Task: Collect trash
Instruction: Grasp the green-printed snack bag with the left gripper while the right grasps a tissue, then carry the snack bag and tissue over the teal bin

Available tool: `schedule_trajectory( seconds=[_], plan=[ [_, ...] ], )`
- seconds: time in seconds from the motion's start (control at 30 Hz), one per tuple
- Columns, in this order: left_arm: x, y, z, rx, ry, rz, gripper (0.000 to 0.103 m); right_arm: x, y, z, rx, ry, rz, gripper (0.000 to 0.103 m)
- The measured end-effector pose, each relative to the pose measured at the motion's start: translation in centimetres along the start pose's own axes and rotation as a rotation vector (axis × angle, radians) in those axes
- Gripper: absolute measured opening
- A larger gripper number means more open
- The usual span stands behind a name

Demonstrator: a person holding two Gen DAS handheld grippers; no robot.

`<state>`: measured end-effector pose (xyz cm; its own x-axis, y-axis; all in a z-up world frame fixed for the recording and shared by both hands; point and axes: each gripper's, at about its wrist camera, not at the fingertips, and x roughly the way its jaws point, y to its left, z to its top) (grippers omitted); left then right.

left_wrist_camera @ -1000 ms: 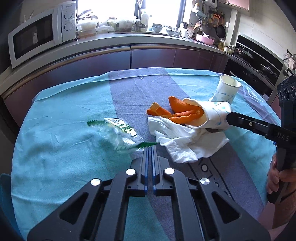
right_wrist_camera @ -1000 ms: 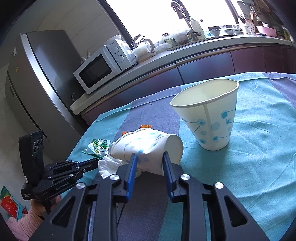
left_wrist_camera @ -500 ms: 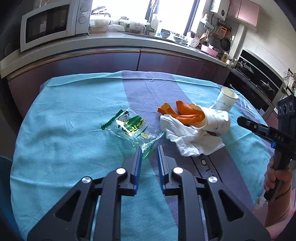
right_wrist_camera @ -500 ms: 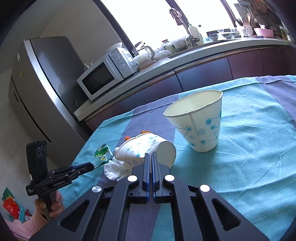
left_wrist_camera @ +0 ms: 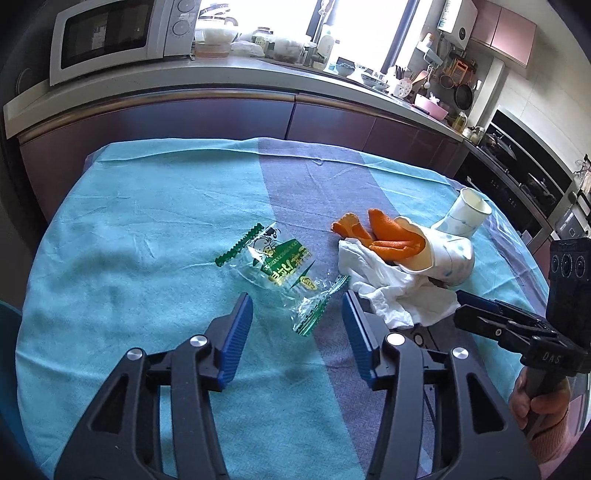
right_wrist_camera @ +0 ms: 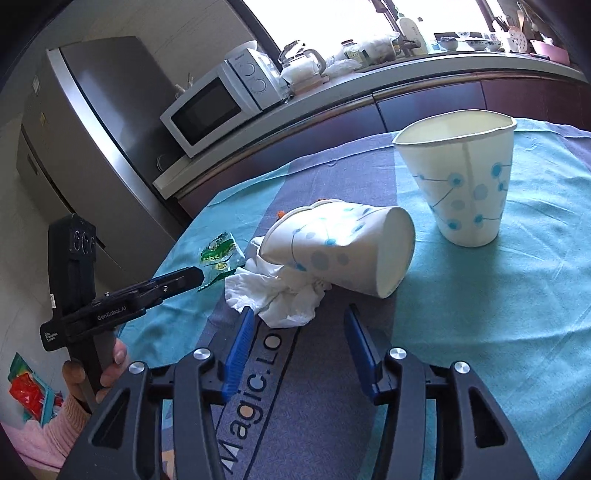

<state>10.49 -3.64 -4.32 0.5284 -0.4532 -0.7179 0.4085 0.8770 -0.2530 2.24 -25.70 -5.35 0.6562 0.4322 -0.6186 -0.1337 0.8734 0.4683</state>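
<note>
A clear plastic wrapper [left_wrist_camera: 280,266] with green print lies flat on the cloth. Its crinkled tail reaches between the fingertips of my left gripper [left_wrist_camera: 297,317], whose jaws are opening and touch nothing. A dotted paper cup [right_wrist_camera: 343,247] lies on its side with orange peels [left_wrist_camera: 388,236] at its mouth, resting on a crumpled white tissue [right_wrist_camera: 280,299]. A second dotted cup [right_wrist_camera: 465,184] stands upright behind it. My right gripper [right_wrist_camera: 299,317] sits just short of the tissue and the tipped cup. Its jaws are opening, with only the tissue's near edge in front of them.
The table [left_wrist_camera: 129,229] is covered by a teal cloth with a purple stripe. A counter with a microwave [left_wrist_camera: 114,33] runs behind it, a fridge [right_wrist_camera: 96,122] stands at the left. A person's hands hold both gripper handles. Red packets [right_wrist_camera: 26,391] lie on the floor.
My left gripper let go of the wrapper's tail and spread its jaws; the wrapper settled flat. My right gripper released the tipped cup, drew back, shut empty, then opened.
</note>
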Motion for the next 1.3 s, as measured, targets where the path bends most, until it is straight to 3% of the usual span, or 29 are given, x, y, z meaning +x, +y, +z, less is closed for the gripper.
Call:
schedule_trajectory(
  seconds=[0.07,0.13,0.17,0.23,0.73,1.3],
  plan=[
    [0.7,0.0,0.1,-0.012,0.028,-0.012,0.031,0.6,0.2,0.1,-0.002,0.015,-0.002,0.039],
    [1.3,0.2,0.1,-0.028,0.049,-0.020,0.023,1.2,0.4,0.1,-0.009,0.037,0.004,0.014],
    [1.5,0.2,0.0,-0.033,0.052,-0.022,0.013,1.2,0.6,0.0,-0.016,0.040,0.004,0.009],
    [1.6,0.5,-0.2,-0.043,0.054,-0.025,0.011,0.9,1.0,-0.2,-0.038,0.034,0.008,0.005],
    [-4.1,0.9,-1.5,-0.008,-0.057,0.001,0.010,0.0,5.5,0.0,-0.152,-0.006,0.176,0.003],
    [-10.9,5.8,-5.9,-0.107,-0.120,0.056,0.010,-0.5,12.2,1.9,-0.290,-0.038,0.325,0.003]
  ],
)
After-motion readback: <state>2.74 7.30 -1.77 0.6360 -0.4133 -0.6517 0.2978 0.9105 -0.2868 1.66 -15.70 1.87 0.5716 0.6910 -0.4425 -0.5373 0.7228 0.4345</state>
